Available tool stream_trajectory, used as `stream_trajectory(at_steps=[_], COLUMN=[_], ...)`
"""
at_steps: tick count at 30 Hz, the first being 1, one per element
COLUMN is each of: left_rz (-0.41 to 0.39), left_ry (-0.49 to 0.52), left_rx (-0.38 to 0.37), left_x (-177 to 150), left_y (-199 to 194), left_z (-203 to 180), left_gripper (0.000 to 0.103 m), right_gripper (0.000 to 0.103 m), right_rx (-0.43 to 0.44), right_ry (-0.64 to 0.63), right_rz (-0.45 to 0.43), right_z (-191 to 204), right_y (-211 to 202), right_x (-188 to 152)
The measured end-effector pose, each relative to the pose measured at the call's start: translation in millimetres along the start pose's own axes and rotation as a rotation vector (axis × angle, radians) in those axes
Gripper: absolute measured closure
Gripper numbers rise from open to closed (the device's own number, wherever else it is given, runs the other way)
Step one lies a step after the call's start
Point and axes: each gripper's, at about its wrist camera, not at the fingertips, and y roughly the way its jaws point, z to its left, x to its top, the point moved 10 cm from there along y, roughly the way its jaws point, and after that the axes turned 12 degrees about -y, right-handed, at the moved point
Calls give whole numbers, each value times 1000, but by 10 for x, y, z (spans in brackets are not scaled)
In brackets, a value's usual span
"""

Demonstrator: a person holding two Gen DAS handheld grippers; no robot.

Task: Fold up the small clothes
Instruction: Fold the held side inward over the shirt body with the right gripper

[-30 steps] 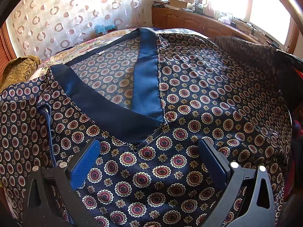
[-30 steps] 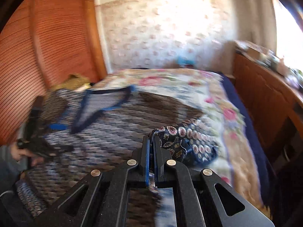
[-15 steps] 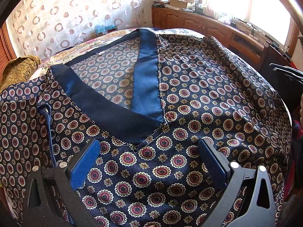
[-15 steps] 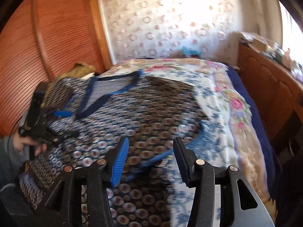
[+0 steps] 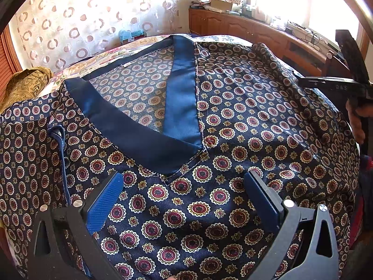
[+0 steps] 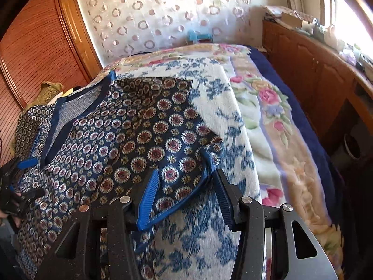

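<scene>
A navy shirt with red and gold medallions and a plain blue V-neck band lies spread flat on the bed. My left gripper is open and empty, hovering just below the point of the V-neck. My right gripper is open and empty over the shirt's sleeve, whose blue-edged hem runs between the fingers. The right gripper also shows at the right edge of the left wrist view, and the left gripper shows at the far left of the right wrist view.
The shirt rests on a white and blue floral blanket over a flowered bedspread. A gold cloth lies at the far left. Wooden cabinets run along the right, with a wooden slatted door on the left.
My right gripper let go of the bunched sleeve and opened. The sleeve now lies spread flat on the blanket, and the gripper has drawn back over its hem. My left gripper stayed still.
</scene>
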Motion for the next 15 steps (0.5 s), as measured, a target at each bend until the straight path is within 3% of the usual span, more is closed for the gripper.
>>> stream_trajectory(at_steps=[4,7,15], left_rz=[-1,-2,-3], left_ry=[-2,-3,-7], left_rx=[2,3,4], left_x=[-5,-4,-16], left_y=[-4,-4,-23], left_z=[6,5,3], left_gripper=[0,0,0], right_gripper=[96,99,99], right_rx=[19,64,213], right_ry=[-26,-46,-179], right_rz=[12,-24,-131], right_z=[69,169,911], right_y=[56,101,-126], right_x=[86,207,540])
